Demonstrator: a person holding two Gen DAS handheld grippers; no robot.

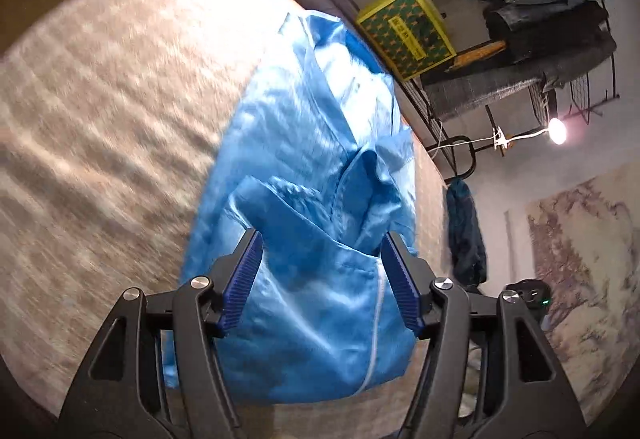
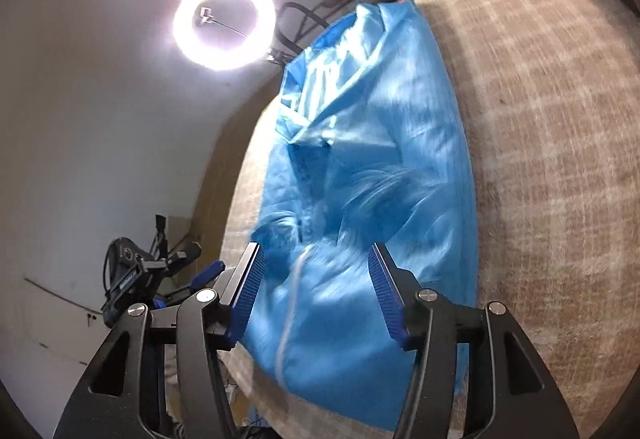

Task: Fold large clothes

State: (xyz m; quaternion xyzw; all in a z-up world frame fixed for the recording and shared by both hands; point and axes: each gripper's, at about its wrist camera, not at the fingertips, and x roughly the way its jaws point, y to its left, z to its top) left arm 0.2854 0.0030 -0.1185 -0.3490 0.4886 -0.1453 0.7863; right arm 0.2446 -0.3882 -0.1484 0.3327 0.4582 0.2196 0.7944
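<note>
Two grippers, both standing apart over the same shiny light-blue zip-front garment [image 1: 320, 167], so this looks like the moment of letting a fold drop.

Left wrist view first: your left gripper [image 1: 322, 243] has its blue ribbed pads spread, and the cloth bulges up between them without either pad pinching it. The garment lies long and narrow on the beige woven table [image 1: 100, 119], collar end far from you, near end bunched and hanging towards the edge. Judging from that, you'd do well to back off straight and low, so no pad drags the fresh crease.

Right wrist view now: your right gripper [image 2: 316, 251] is likewise apart, holding nothing, white zip line running down between the pads. The left pad looks very close to the fabric; I can't tell if it brushes. Smooth the rumpled middle before the next fold, I'd say.
</note>
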